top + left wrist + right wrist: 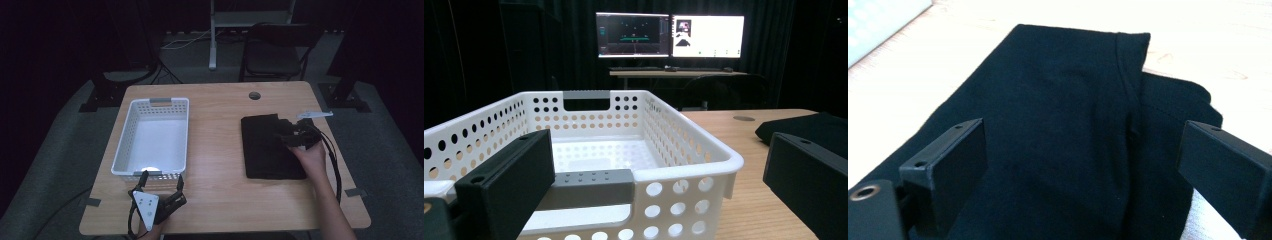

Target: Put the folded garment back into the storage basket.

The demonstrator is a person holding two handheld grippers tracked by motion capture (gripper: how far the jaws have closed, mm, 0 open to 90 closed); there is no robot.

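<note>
Black folded cloth (271, 147) sits flat on the right half of the wooden table (220, 165), well apart from the white perforated basket (131, 135) on the left. Right gripper (296, 136) is over the cloth's right edge w/ jaws spread wide, fabric between them but not pinched; the right gripper view has the cloth (1068, 125) directly under the jaws. Left gripper (161, 186) is parked at the table's near edge, just in front of the basket (684, 165), jaws also released, holding nothing.
</note>
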